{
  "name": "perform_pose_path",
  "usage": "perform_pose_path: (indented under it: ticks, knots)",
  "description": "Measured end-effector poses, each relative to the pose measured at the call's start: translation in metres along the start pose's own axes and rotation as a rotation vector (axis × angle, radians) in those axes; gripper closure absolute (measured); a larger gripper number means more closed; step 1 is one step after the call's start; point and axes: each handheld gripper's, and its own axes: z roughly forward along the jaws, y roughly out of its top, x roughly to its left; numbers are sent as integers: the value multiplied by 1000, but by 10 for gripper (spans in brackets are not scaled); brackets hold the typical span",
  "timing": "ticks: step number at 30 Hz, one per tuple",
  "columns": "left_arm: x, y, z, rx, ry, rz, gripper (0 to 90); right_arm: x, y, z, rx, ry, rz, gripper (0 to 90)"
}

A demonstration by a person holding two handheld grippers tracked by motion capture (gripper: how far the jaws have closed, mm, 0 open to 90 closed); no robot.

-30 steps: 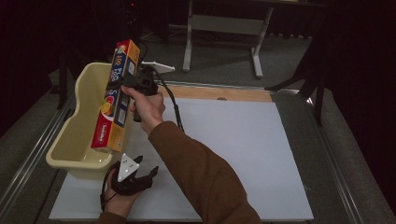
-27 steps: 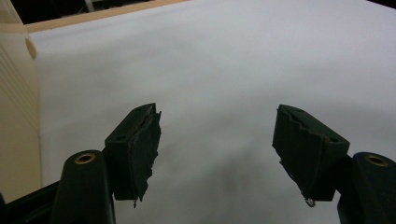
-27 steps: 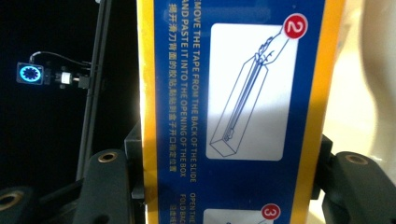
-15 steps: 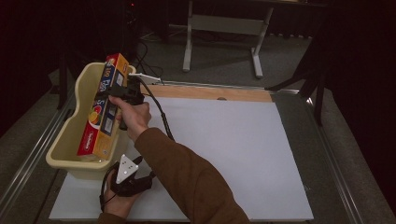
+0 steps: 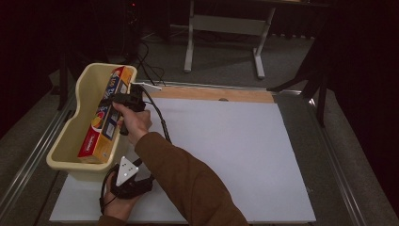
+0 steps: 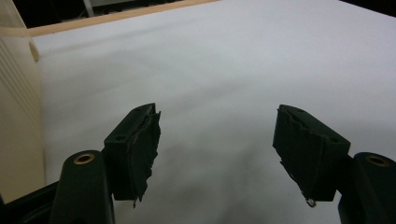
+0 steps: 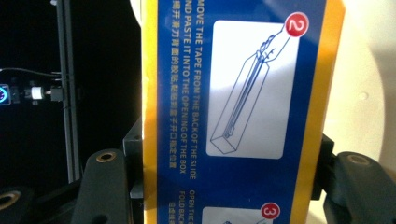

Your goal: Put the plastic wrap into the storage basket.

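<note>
Item: long foil box (image 5: 104, 120), lying aslant inside the cream tub (image 5: 63, 141) at the table's left edge. Placement nearly done; release remains. Right gripper (image 5: 123, 100): fingers just easing apart, box between them. Left gripper (image 5: 126, 181): fingers apart, empty, near edge.

High view overlooks table (image 5: 226, 155); claw views close

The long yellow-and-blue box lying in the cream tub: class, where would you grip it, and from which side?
Grip the box across its narrow width near mid-length, coming from above on the tub's open, table-facing side. It is long and slim and lies slanted, far end propped on the rim, so a middle hold balances it. The right tongs already straddle it there, flat faces between the jaws.
</note>
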Motion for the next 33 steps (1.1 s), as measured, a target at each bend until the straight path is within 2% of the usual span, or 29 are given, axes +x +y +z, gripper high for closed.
perform_pose_path:
  ticks: [4, 12, 17, 25, 31, 33]
  knots:
    - [0, 0, -1, -2, 1, -7, 312, -3, 1, 4, -2, -10, 19, 390]
    - [1, -1, -3, -6, 6, -15, 312, -2, 2, 9, 0, -7, 27, 389]
    - [1, -2, -3, -6, 7, -16, 312, 1, 3, 10, 1, -75, -12, 385]
    - [1, -2, -3, -2, 4, -15, 312, 0, 5, 7, 33, -109, -15, 367]
    - [1, -2, -2, -2, 3, -16, 312, 1, 6, 4, 36, -146, -19, 330]
    - [1, -2, -2, -2, 4, -15, 312, 2, 6, 3, 32, -138, -23, 343]
